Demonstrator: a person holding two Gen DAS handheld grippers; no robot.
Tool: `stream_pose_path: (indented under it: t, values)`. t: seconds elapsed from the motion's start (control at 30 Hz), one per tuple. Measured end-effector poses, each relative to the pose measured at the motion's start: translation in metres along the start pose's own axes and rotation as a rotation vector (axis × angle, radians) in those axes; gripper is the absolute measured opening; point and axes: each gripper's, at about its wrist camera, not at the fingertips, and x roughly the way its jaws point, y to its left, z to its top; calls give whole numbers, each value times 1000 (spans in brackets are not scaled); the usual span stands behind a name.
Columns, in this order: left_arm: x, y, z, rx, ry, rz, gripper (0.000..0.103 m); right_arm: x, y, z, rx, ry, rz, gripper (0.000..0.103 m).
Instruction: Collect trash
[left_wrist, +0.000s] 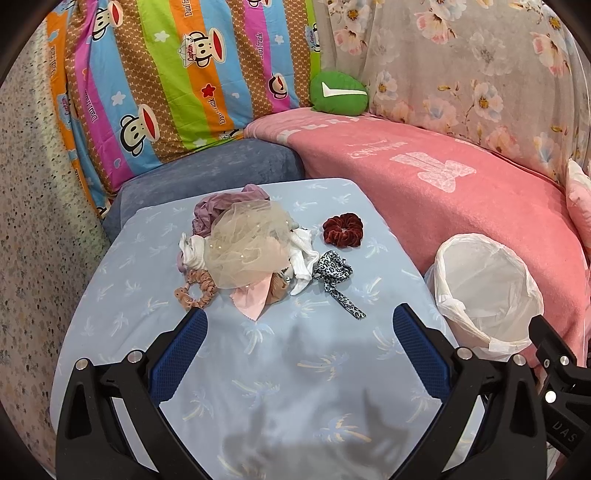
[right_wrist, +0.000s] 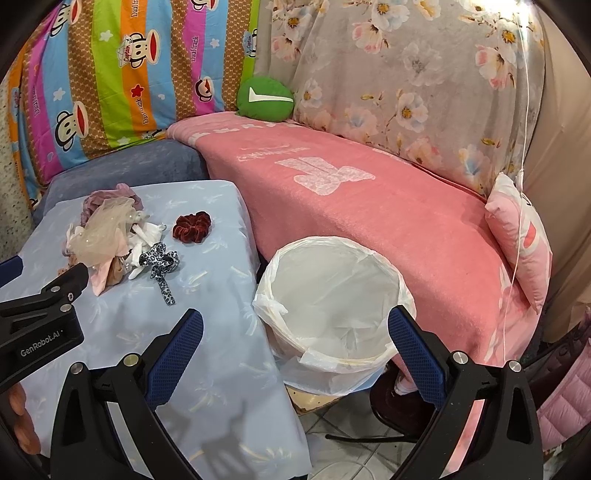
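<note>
A heap of fabric scraps (left_wrist: 243, 243) lies on the blue palm-print table (left_wrist: 280, 369): beige tulle, white and pink cloth, a peach scrunchie (left_wrist: 194, 293). Beside it lie a dark red scrunchie (left_wrist: 342, 229) and a leopard-print ribbon (left_wrist: 334, 275). My left gripper (left_wrist: 299, 314) hovers open just in front of the heap, holding nothing. A bin lined with a white bag (left_wrist: 484, 291) stands right of the table. My right gripper (right_wrist: 295, 314) is open above the near rim of the bin (right_wrist: 332, 295), holding nothing. The heap (right_wrist: 107, 236) sits far left in the right wrist view.
A pink blanket (right_wrist: 369, 206) covers the sofa behind the bin, with a green cushion (right_wrist: 264, 98) and a pink pillow (right_wrist: 524, 236) on it. Striped and floral sheets hang behind. A blue-grey cushion (left_wrist: 214, 162) sits behind the table. Tiled floor (right_wrist: 351, 435) shows below the bin.
</note>
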Motion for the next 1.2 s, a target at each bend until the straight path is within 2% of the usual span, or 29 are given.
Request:
stream_pose_path:
  t: [1.2]
  values:
    - [2,-4,5,-6,-9,-9,96,-2,-2,3,-1,-14,-15,97]
